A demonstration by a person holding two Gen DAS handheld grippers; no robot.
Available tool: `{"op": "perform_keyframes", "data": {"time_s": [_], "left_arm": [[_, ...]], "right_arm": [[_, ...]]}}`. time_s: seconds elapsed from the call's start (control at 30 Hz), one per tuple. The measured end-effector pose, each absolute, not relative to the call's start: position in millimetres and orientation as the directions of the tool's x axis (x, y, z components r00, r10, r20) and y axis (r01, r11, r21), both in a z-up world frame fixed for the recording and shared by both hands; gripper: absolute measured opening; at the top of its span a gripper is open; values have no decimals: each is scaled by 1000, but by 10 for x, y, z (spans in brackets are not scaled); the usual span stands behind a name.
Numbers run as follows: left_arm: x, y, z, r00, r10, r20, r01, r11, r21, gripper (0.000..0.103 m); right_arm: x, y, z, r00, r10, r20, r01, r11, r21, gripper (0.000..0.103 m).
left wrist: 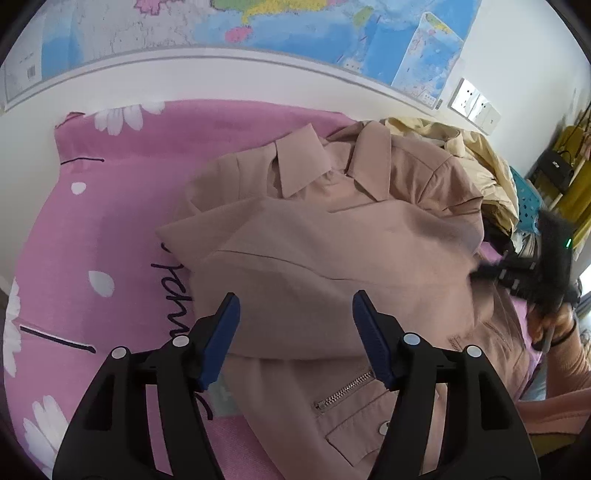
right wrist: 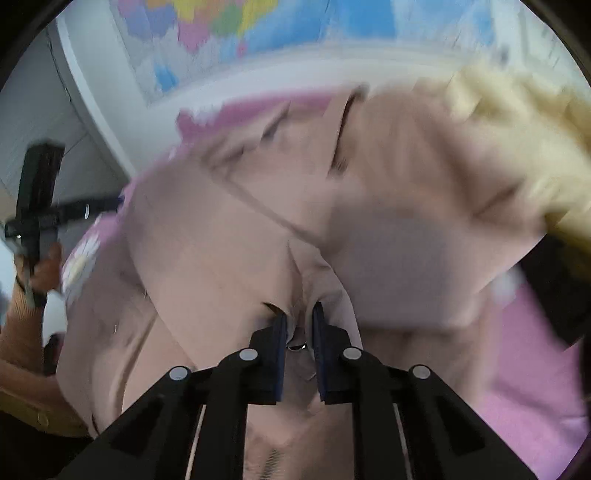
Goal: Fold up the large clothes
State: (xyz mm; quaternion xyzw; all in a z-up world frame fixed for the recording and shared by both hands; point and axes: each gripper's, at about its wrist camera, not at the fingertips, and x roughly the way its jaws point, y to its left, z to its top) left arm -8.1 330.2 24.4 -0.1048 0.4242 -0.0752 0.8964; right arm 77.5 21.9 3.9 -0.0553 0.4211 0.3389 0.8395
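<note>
A dusty-pink jacket [left wrist: 332,240] with a collar and zip pockets lies on the pink flowered bedsheet [left wrist: 110,221], one panel folded across its front. In the left wrist view my left gripper [left wrist: 295,295] hovers just above the folded panel, jaws open, nothing between its blue pads. In the blurred right wrist view my right gripper [right wrist: 299,314] has its jaws nearly together with a bunched fold of the jacket [right wrist: 406,240] pinched between the pads. The right gripper [left wrist: 535,266] also shows as a dark blur at the jacket's right edge.
A pale yellow garment [left wrist: 480,162] is heaped at the jacket's far right, beside a blue basket [left wrist: 528,206]. A white wall with a map [left wrist: 295,22] and sockets [left wrist: 474,105] runs behind the bed. A person's orange sleeve [left wrist: 576,354] is at the right.
</note>
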Motion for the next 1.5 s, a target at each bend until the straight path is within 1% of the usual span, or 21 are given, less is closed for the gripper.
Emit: {"op": "perform_keyframes", "data": {"time_s": [0.13,0.2,0.3,0.37,0.43,0.47,0.53,0.63,0.67,0.73,0.87,0.93,1.0,1.03,1.1,1.17,1.23,1.37,1.4,1.43,1.5], "left_arm": [[-73,3265,327,662,-236,-711,70,964,-255,67],[-28,3219,313,660,-252,-708,83,961,-265,68],[103,3057,176,634,-234,-738,98,970,-223,68],[199,2953,-27,582,-185,-792,88,982,-165,68],[223,2918,-178,547,-164,-821,88,986,-139,66],[201,2903,-220,546,-138,-827,88,990,-108,64],[131,2899,-214,554,-122,-824,99,992,-80,61],[-15,3007,-90,576,-182,-797,109,983,-146,61],[-61,3041,-44,593,-204,-779,119,979,-166,62],[-123,3068,51,634,-190,-750,119,982,-149,70],[2,3049,-30,599,-187,-779,104,982,-156,70],[59,2990,-152,572,-168,-803,89,986,-143,67],[37,2987,-215,567,-170,-806,77,985,-154,67],[-4,3009,-209,571,-177,-801,78,984,-161,67],[-123,3050,-165,589,-186,-786,77,982,-175,70],[-236,3130,-122,603,-178,-778,61,982,-178,77],[-370,3230,-91,612,-176,-771,38,980,-193,81],[-575,3407,-146,601,-203,-773,0,967,-254,86],[-617,3427,-177,593,-214,-777,-4,963,-268,86],[-668,3447,-229,578,-235,-782,-7,956,-293,86],[-752,3448,-324,552,-281,-785,-10,939,-343,86]], "right_arm": [[957,44,485,582,434,-687,-544,836,67,13],[1076,-2,582,674,344,-654,-481,876,-35,13],[1315,-78,386,642,317,-698,-468,883,-29,14],[1402,-18,191,599,286,-748,-470,882,-40,19],[1435,65,9,591,235,-771,-454,888,-77,36],[1419,58,-76,583,221,-782,-456,885,-90,38],[1390,-2,-114,586,217,-781,-445,891,-86,41],[1280,-150,3,608,256,-752,-429,903,-40,45],[1224,-175,80,621,284,-731,-437,899,-22,45],[1077,-148,191,618,363,-697,-495,869,13,50],[985,137,46,581,349,-735,-576,815,-68,49],[1053,284,-110,590,280,-758,-562,816,-136,49],[1200,260,-231,575,260,-776,-538,834,-119,48],[1263,238,-286,583,228,-779,-518,844,-141,43],[1340,174,-317,566,232,-791,-501,859,-106,43],[1294,91,-238,554,272,-787,-508,859,-61,47],[1167,-48,-88,565,313,-764,-511,859,-26,62],[825,-560,145,553,408,-727,-495,862,107,75],[742,-684,154,540,427,-725,-487,861,145,83],[678,-791,134,521,451,-725,-481,857,188,87],[570,-1015,58,475,495,-727,-453,846,281,89]]}}
